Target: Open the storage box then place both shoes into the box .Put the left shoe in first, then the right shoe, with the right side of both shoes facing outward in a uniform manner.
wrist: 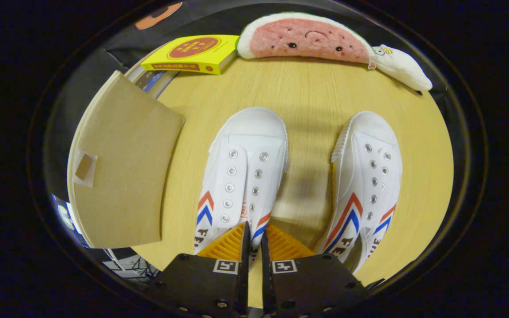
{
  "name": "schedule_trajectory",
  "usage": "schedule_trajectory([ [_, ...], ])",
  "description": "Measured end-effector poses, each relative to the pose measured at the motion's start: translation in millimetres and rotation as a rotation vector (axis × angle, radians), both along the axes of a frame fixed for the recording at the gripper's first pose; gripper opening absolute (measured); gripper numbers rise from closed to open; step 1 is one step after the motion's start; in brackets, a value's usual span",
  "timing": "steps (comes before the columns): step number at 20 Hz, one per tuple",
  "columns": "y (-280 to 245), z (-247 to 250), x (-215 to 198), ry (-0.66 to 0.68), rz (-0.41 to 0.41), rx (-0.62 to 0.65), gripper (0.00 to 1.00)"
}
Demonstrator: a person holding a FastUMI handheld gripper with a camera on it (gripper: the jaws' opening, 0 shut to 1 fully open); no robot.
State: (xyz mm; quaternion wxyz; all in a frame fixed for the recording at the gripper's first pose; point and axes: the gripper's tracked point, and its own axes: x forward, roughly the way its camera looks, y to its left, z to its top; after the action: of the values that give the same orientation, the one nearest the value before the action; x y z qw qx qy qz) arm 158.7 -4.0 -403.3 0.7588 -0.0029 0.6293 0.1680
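Two white canvas shoes with red and blue stripes lie on the wooden table, toes pointing away from me. The shoe on the left (241,172) has its inner side wall caught between my fingers, and my gripper (254,229) is shut on that wall near the heel. Just off my fingers' right side sits the shoe on the right (369,176), untouched. To the left of the shoes, a tan cardboard panel of the storage box (122,163) rises up. I cannot see inside the box.
A yellow book (195,54) lies at the table's far left. A watermelon-slice plush (305,37) and a white plush (402,66) lie along the far edge. Bare wooden table (307,101) stretches beyond the shoes' toes.
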Motion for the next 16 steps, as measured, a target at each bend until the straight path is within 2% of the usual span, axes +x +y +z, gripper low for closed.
schedule_trajectory([
  [1, 6, -2, 3, 0.013, -0.027, 0.032, 0.13],
  [2, 4, -1, 0, 0.04, -0.044, 0.055, 0.02],
  [3, 2, 1, -1, 0.048, -0.054, 0.088, 0.02],
  [9, -5, 19, -13, 0.048, -0.079, 0.186, 0.02],
  [16, 1, 101, -32, -0.03, -0.105, 0.283, 0.02],
])
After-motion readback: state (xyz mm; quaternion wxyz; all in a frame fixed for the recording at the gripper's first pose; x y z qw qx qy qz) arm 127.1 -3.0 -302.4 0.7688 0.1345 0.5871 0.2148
